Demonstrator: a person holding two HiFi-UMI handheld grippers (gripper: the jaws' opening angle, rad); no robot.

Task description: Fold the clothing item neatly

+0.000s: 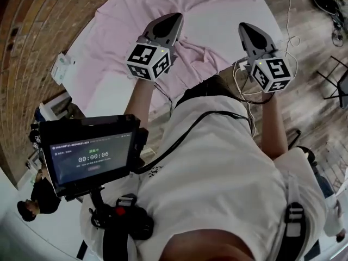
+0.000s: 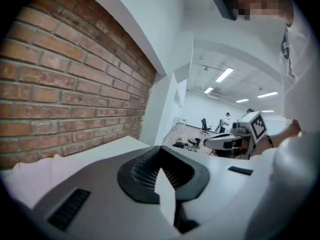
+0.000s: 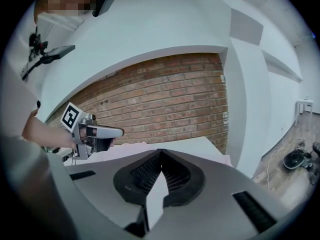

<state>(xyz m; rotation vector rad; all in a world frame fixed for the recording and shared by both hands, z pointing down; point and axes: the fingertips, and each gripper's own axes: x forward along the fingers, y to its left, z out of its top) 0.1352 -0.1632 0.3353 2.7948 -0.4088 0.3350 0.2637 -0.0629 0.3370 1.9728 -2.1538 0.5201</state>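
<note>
Fold not begun. Pink garment (image 1: 136,20) lies spread, rumpled, on white table (image 1: 228,20), upper centre of head view. Left gripper (image 1: 166,26) and right gripper (image 1: 251,37) hover above, jaws together, empty. Next: judged, open jaws, descend to garment edge, grasp.

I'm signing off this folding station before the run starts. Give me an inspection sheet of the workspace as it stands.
Surface: white table, partly covered.
Job's things: pink garment spread out, rumpled, not yet folded.
Clutter: small pale item at the table's left edge, unidentifiable.
Grippers: left hand-held gripper and right hand-held gripper both shut, empty, over the table's near edge.
Cables: white cable looping under the right hand-held gripper; black cable across the person's shirt.
Surroundings: brick wall left, wooden floor right, timer screen on the person's chest rig.
</note>
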